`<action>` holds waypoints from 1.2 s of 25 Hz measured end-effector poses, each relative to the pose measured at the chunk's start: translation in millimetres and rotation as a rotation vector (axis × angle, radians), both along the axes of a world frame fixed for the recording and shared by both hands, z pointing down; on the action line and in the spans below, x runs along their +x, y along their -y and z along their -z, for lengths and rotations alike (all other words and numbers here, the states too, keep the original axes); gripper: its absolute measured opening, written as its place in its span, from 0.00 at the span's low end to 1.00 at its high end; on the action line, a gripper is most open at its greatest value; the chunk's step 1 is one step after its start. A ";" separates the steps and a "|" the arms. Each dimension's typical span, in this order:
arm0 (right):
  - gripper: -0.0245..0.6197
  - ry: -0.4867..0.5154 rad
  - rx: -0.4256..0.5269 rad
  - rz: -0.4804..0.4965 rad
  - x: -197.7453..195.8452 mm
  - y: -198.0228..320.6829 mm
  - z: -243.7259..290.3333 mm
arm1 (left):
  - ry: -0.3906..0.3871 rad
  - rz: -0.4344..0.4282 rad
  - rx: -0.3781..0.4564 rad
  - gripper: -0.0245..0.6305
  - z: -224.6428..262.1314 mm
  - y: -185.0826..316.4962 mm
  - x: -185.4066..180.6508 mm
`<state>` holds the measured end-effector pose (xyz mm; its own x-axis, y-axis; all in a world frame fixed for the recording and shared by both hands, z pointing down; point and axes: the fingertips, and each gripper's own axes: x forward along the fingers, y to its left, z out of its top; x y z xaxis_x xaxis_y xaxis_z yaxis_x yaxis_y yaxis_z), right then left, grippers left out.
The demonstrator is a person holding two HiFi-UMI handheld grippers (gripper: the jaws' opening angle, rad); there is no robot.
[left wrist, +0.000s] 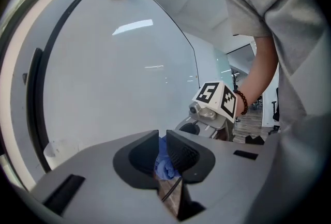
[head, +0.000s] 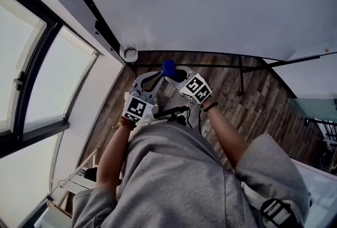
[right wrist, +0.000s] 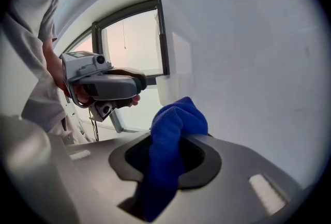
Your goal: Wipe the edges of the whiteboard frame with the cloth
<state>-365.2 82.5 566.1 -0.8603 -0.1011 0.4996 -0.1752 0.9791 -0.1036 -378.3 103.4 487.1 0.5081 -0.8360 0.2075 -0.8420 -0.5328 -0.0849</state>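
The whiteboard (head: 200,0) fills the upper head view; its black frame (head: 102,29) runs down the left side to a lower corner. My right gripper (head: 171,71) is shut on a blue cloth (head: 168,68) just below that corner. In the right gripper view the cloth (right wrist: 170,145) bulges up from between the jaws, close to the board's surface and frame edge (right wrist: 160,26). My left gripper (head: 154,77) sits beside it on the left with its jaws together. A sliver of blue cloth (left wrist: 164,165) shows through the narrow gap behind them, and the right gripper (left wrist: 212,106) lies beyond.
A large window (head: 31,79) stands left of the board. A small white round object (head: 128,52) sits at the board's lower left corner. Below are wood flooring (head: 258,100), the black stand bar (head: 240,74) and a glass surface (head: 316,111) at right.
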 end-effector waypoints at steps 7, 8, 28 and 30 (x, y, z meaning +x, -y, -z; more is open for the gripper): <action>0.23 0.094 0.157 -0.094 38.0 7.2 87.5 | -0.012 0.000 0.117 0.11 63.1 24.3 41.6; 0.23 0.109 0.180 -0.117 42.3 10.1 100.8 | -0.016 0.018 0.129 0.11 71.4 28.8 43.1; 0.23 0.335 0.723 -0.650 177.2 15.0 321.2 | -0.082 0.336 0.286 0.11 221.9 53.0 101.0; 0.23 0.386 0.742 -0.686 186.2 9.0 328.5 | -0.076 0.341 0.288 0.11 226.9 49.0 110.2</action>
